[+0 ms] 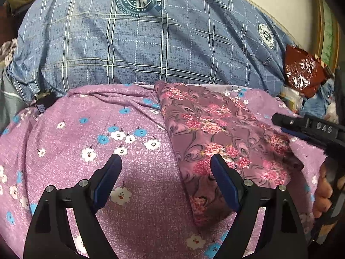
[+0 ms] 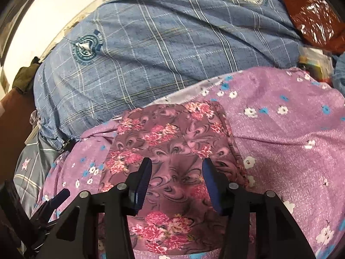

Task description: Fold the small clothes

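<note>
While the folded garment (image 2: 172, 151) lies flat on the purple sheet (image 1: 64, 142), neither gripper holds it. It is a mauve cloth with pink flowers, already doubled into a rough rectangle. The right gripper (image 2: 176, 172) hangs over its near half with the jaws partly apart; cloth shows between and beyond the fingers (image 2: 143, 179), but the pads do not press on it. The left gripper (image 1: 166, 161) stands wide and empty, its right finger (image 1: 224, 177) over the garment's left edge and its left finger over bare sheet.

By the look of it, the step in hand is either a last fold or a tidy-up of the finished bundle. To do it well, each gripper should take only the garment's layers, since the sheet beneath is soft and would bunch up into a careless pinch. The left jaws would do better shifted fully onto the garment's edge before closing. The right should bite at the near corner, not the middle, so the fold line stays straight. Lifting both ends evenly would keep the layers from sliding apart.

Beyond the fingers lies a blue checked quilt (image 1: 133, 49), and a red bag (image 1: 301, 71) sits past the garment on the right, clear of the work.
</note>
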Demonstrator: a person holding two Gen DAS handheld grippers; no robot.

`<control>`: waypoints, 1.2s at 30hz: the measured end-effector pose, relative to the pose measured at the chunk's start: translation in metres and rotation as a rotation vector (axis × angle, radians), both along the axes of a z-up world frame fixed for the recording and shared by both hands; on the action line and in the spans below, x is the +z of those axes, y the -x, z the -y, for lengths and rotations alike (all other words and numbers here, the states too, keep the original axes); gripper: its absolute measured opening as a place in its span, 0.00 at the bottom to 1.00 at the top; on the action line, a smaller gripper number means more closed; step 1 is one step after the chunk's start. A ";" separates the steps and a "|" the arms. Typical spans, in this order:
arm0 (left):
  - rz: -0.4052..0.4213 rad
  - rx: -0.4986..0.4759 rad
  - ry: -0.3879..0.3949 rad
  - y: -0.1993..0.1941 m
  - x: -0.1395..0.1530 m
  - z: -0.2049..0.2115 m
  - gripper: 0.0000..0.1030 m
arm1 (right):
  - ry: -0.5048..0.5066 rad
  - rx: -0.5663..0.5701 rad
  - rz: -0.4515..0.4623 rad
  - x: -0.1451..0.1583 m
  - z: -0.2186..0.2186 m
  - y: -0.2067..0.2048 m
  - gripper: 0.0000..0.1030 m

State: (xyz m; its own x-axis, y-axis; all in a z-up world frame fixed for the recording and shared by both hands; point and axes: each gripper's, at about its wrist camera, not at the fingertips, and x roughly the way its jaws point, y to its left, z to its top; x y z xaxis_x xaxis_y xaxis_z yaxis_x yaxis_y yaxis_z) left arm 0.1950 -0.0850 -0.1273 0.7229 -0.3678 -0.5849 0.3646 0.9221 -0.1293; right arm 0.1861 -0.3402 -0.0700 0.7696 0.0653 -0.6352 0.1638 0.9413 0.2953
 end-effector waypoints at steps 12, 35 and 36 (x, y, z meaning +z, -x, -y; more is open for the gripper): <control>-0.004 0.014 -0.043 -0.002 -0.003 0.003 0.82 | 0.033 0.034 0.005 -0.002 -0.011 -0.001 0.50; -0.013 0.005 -0.047 -0.001 -0.003 0.009 0.82 | 0.074 0.061 -0.004 -0.004 -0.023 -0.001 0.50; -0.012 0.005 -0.047 -0.001 -0.003 0.010 0.82 | 0.073 0.061 -0.004 -0.004 -0.022 -0.001 0.50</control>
